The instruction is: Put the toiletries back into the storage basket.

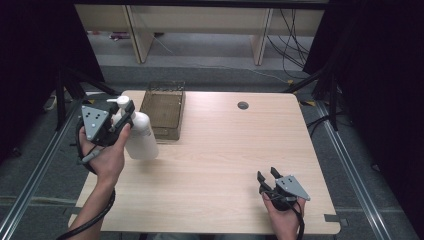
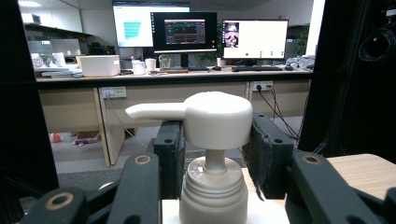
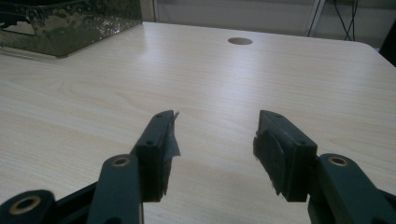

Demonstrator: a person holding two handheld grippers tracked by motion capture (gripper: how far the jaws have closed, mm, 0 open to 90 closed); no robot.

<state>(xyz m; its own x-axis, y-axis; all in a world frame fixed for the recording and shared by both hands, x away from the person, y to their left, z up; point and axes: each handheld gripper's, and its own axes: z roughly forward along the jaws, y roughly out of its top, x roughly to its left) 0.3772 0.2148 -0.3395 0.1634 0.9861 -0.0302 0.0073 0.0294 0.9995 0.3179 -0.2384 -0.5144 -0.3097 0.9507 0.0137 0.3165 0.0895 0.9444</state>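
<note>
A smooth white plastic pump bottle (image 1: 141,136) with a ribbed collar and a rounded dispenser head stands at the left of the pale wood-grain table (image 1: 220,165), just beside a dark wire-mesh basket (image 1: 163,106) near the far edge. The left hand (image 1: 107,157) reaches in from the lower left, its forearm angled up. Its left hand-held gripper (image 1: 126,111) sits at the bottle's neck with black padded jaws on either side of the pump stem; whether they press it cannot be told. The right hand (image 1: 282,215) rests low at the near right, the right hand-held gripper (image 3: 215,140) spread wide, holding nothing, above bare wood.
</note>
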